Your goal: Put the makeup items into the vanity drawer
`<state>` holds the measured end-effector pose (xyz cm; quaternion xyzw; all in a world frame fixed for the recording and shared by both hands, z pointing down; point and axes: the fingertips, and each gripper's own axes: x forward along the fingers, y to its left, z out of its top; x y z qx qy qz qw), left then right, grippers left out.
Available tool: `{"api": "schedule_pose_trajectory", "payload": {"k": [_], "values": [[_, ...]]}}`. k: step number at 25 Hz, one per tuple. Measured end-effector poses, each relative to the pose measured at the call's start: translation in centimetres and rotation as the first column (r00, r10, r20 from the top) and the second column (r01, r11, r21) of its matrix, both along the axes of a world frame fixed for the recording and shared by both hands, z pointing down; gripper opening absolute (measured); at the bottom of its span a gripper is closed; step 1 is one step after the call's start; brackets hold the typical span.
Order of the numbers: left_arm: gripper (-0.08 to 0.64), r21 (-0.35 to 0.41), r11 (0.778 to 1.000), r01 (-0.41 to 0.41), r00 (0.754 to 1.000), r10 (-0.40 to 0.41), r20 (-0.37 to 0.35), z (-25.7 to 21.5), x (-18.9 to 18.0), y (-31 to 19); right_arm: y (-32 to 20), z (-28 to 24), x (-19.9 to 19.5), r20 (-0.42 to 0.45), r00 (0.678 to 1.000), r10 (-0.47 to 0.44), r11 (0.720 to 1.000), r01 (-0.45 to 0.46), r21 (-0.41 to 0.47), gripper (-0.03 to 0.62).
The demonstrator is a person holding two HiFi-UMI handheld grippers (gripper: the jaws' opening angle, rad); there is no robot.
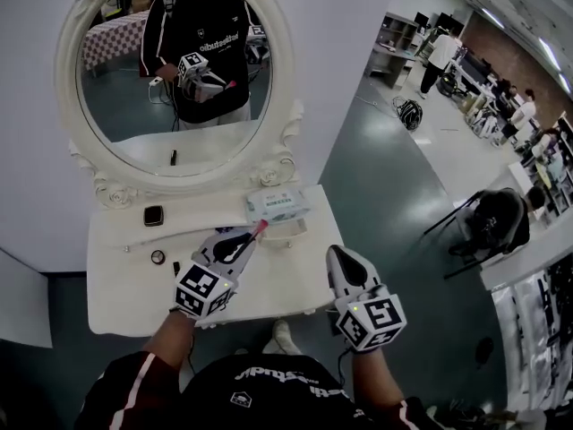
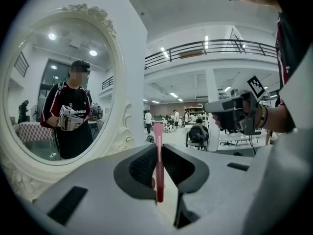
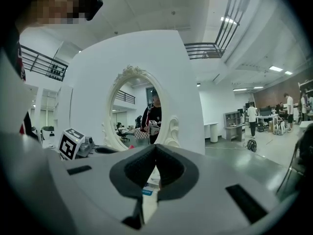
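Left tool (image 2: 157,151) pinching a slim pink makeup stick (image 1: 260,227) above the desk (image 1: 116,285).
Right tool (image 3: 155,148) is pressed together with nothing in it. Keep the pinch firm and the stick level. No open drawer shows, so the right tool probably has to pull 1 open first.

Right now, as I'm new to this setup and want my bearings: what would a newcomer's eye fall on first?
The big oval mirror at the back of the white vanity, with the person reflected in it. Next, the left gripper over the vanity, shut on a thin pink stick, and the right gripper, shut and empty, at the vanity's right front corner.
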<state>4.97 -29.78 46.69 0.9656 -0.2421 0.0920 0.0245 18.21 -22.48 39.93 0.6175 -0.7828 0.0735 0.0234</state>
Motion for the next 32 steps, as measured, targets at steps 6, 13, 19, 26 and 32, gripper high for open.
{"api": "schedule_pose_trajectory", "payload": {"k": [6, 13, 19, 26, 32], "values": [[0.047, 0.036, 0.999, -0.032, 0.996, 0.029, 0.079, 0.9, 3.3, -1.0, -0.8, 0.6, 2.2, 0.018, 1.0, 0.002, 1.0, -0.002, -0.003, 0.003], [0.048, 0.069, 0.996, -0.059, 0.979, 0.045, 0.198, 3.3, 6.7, -2.5, -1.3, 1.7, 4.6, 0.043, 0.999, 0.013, 1.0, -0.012, -0.02, 0.003], [0.048, 0.069, 0.995, -0.072, 0.958, 0.049, 0.283, 6.1, 8.9, -3.8, -1.9, 2.8, 6.0, 0.053, 0.999, 0.002, 0.999, 0.0, -0.037, 0.003], [0.048, 0.111, 0.991, -0.071, 0.926, 0.024, 0.377, 9.2, 10.8, -4.9, -2.5, 3.7, 6.9, 0.059, 0.998, -0.015, 0.998, 0.019, -0.061, 0.003], [0.048, 0.103, 0.992, -0.077, 0.904, 0.026, 0.428, 11.9, 11.9, -5.6, -3.1, 4.4, 7.4, 0.056, 0.998, -0.032, 0.996, 0.036, -0.076, 0.003]]}}
